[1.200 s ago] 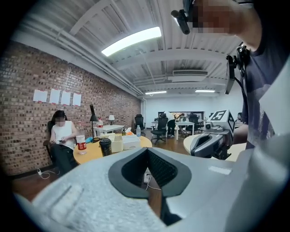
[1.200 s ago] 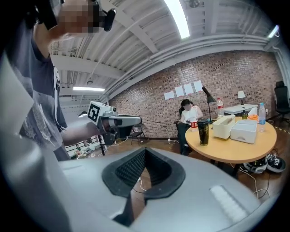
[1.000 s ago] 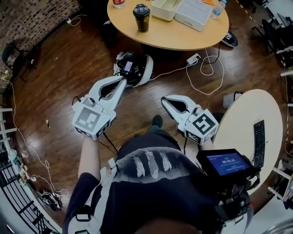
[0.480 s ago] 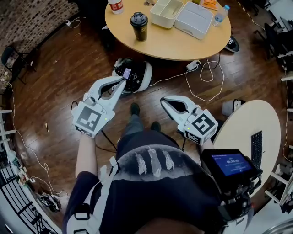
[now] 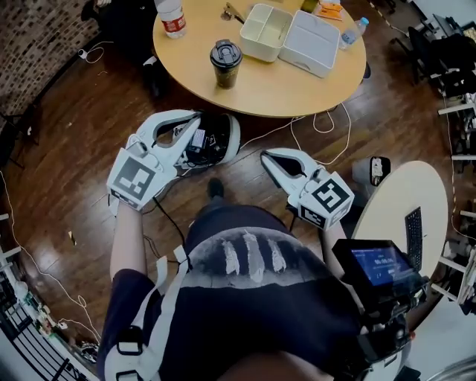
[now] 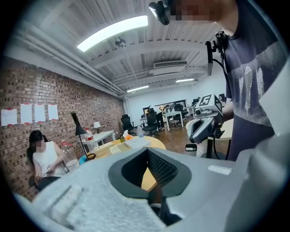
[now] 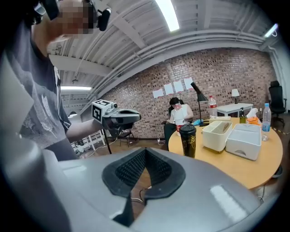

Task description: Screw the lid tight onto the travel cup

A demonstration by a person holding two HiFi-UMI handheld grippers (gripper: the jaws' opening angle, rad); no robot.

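1. Left gripper (image 5: 196,123) and right gripper (image 5: 265,157) both have their jaws pressed together with nothing between them, and both hang over the wooden floor, short of the round table (image 5: 282,80)
2. On the table's near side the travel cup (image 5: 225,67) stands upright with its lid (image 5: 225,50) already resting on top; whether the thread has caught is too small to tell
3. In the head view the cup lies at about 1 o'clock from the left claw and 11 o'clock from the right, well apart from both
4. The step in hand looks like the approach: spread both claws before they arrive, clamp one firmly on the cup's body, and take the lid's rim squarely with the other so the twist does not tip the cup
5. Mind the neighbours: a white lunch box (image 5: 294,33) sits at 2 o'clock from the cup, and a water bottle (image 5: 172,16) between 10 and 11 o'clock
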